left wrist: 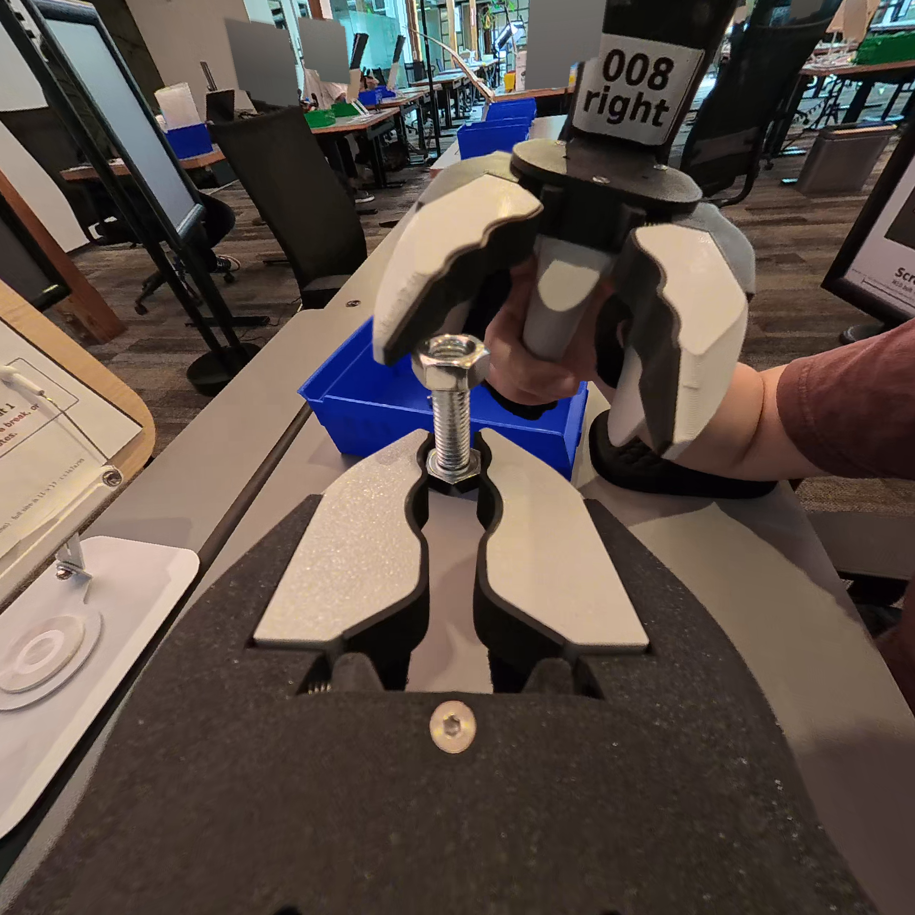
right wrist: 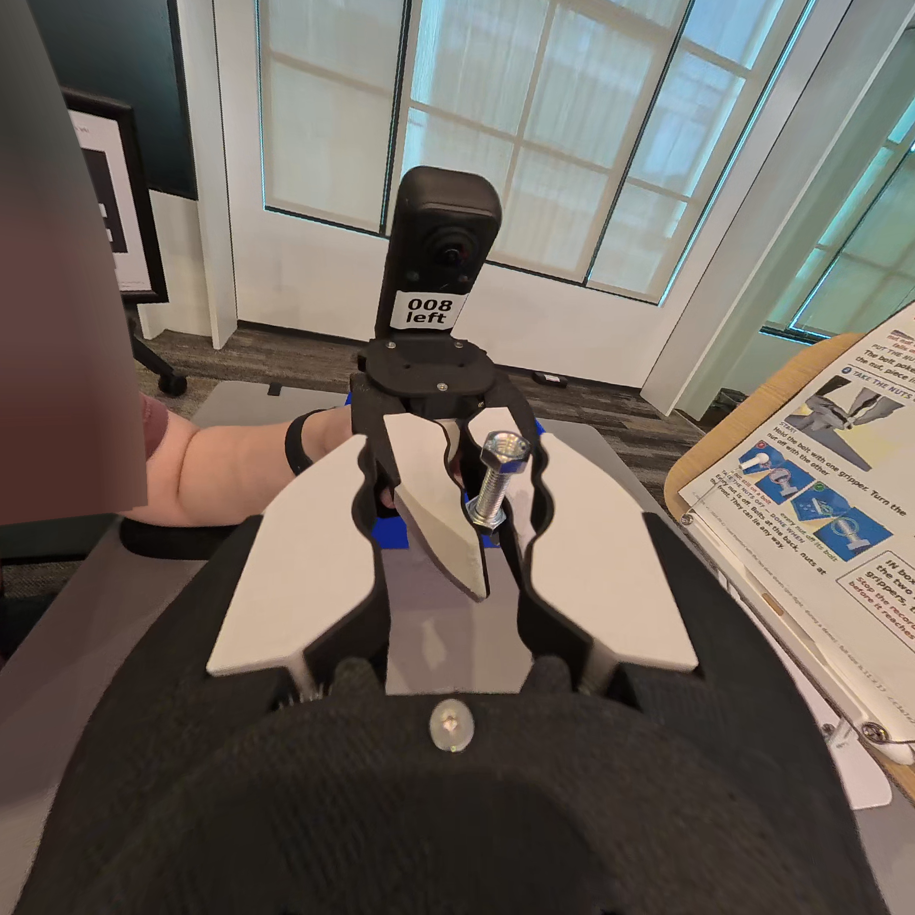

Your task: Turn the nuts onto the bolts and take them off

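A silver bolt (left wrist: pixel 450 426) stands upright with its hex head down. My left gripper (left wrist: pixel 453 445) is shut on that head. A hex nut (left wrist: pixel 451 364) sits on the very top of the thread, its bore showing hollow. My right gripper (left wrist: pixel 512 393) faces it from beyond, jaws wide open, one fingertip (left wrist: pixel 391 341) just beside the nut and not gripping it. In the right wrist view the bolt (right wrist: pixel 492 485) and nut (right wrist: pixel 505 450) lean between my open right gripper (right wrist: pixel 448 455) fingers, near the right-hand one. The left gripper (right wrist: pixel 487 544) holds the bolt's lower end.
A blue bin (left wrist: pixel 366 401) sits on the grey table (left wrist: pixel 237 445) right behind the bolt. An instruction sheet on a stand (right wrist: pixel 817 495) is beside the work spot, also seen in the left wrist view (left wrist: pixel 44 445). A person's hand (left wrist: pixel 534 361) holds the right gripper's handle. There is about 6 centimetres between the tips of the two grippers.
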A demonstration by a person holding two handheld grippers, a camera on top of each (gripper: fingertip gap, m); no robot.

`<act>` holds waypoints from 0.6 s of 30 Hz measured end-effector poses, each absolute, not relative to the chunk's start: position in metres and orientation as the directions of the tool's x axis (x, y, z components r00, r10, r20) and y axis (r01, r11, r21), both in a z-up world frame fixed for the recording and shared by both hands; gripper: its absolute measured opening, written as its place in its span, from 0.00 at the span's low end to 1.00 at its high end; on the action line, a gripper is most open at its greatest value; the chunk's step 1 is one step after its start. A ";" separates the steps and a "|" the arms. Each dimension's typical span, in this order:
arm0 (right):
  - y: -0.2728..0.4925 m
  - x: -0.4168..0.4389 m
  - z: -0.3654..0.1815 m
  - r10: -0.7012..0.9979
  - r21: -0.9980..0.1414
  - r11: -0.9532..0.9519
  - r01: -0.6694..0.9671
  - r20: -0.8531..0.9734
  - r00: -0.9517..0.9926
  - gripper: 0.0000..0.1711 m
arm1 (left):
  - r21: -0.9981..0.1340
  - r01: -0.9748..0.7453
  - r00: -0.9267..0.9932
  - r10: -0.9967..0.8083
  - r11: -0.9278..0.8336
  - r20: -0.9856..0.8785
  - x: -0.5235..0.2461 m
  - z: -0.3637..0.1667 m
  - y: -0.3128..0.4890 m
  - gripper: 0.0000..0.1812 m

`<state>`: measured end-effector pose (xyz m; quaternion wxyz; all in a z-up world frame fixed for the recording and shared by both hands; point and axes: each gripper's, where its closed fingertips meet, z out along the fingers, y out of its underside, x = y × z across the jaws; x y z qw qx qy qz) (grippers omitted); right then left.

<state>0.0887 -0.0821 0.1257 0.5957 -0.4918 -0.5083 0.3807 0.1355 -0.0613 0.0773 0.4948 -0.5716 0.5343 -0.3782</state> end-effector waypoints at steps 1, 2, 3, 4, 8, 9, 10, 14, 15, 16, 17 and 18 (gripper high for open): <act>-0.083 0.089 0.126 0.954 -0.972 0.229 0.048 0.234 0.190 0.36 | -0.970 -0.232 0.144 -0.985 0.065 -0.100 0.135 0.079 -0.062 0.08; -0.083 0.089 0.126 0.953 -0.972 0.230 0.049 0.235 0.193 0.35 | -0.971 -0.231 0.152 -0.983 0.068 -0.105 0.134 0.079 -0.061 0.08; -0.082 0.090 0.126 0.952 -0.972 0.229 0.052 0.235 0.195 0.35 | -0.970 -0.234 0.159 -0.982 0.066 -0.105 0.134 0.080 -0.060 0.08; -0.082 0.090 0.126 0.952 -0.972 0.229 0.055 0.235 0.198 0.35 | -0.971 -0.232 0.166 -0.981 0.063 -0.104 0.133 0.080 -0.059 0.08; -0.081 0.093 0.126 0.948 -0.970 0.233 0.069 0.242 0.206 0.34 | -0.974 -0.221 0.185 -0.979 0.040 -0.083 0.130 0.082 -0.055 0.08; -0.081 0.094 0.126 0.947 -0.969 0.238 0.074 0.248 0.207 0.32 | -0.975 -0.218 0.189 -0.979 0.036 -0.078 0.129 0.083 -0.054 0.08; -0.080 0.095 0.126 0.945 -0.967 0.241 0.077 0.252 0.209 0.32 | -0.976 -0.214 0.192 -0.979 0.033 -0.075 0.128 0.083 -0.053 0.08; -0.078 0.094 0.129 0.945 -0.972 0.232 0.043 0.236 0.227 0.35 | -0.975 -0.218 0.162 -0.984 0.036 -0.073 0.130 0.082 -0.058 0.08; -0.079 0.092 0.128 0.949 -0.974 0.224 0.041 0.228 0.216 0.35 | -0.974 -0.223 0.147 -0.986 0.042 -0.076 0.132 0.082 -0.061 0.08; -0.080 0.090 0.126 0.952 -0.974 0.221 0.046 0.225 0.205 0.36 | -0.973 -0.226 0.137 -0.987 0.050 -0.082 0.134 0.081 -0.064 0.08; -0.080 0.088 0.124 0.952 -0.973 0.224 0.054 0.230 0.200 0.36 | -0.971 -0.232 0.132 -0.987 0.057 -0.090 0.135 0.080 -0.065 0.08; -0.081 0.087 0.122 0.950 -0.971 0.232 0.063 0.241 0.197 0.36 | -0.969 -0.239 0.130 -0.987 0.064 -0.097 0.136 0.079 -0.066 0.08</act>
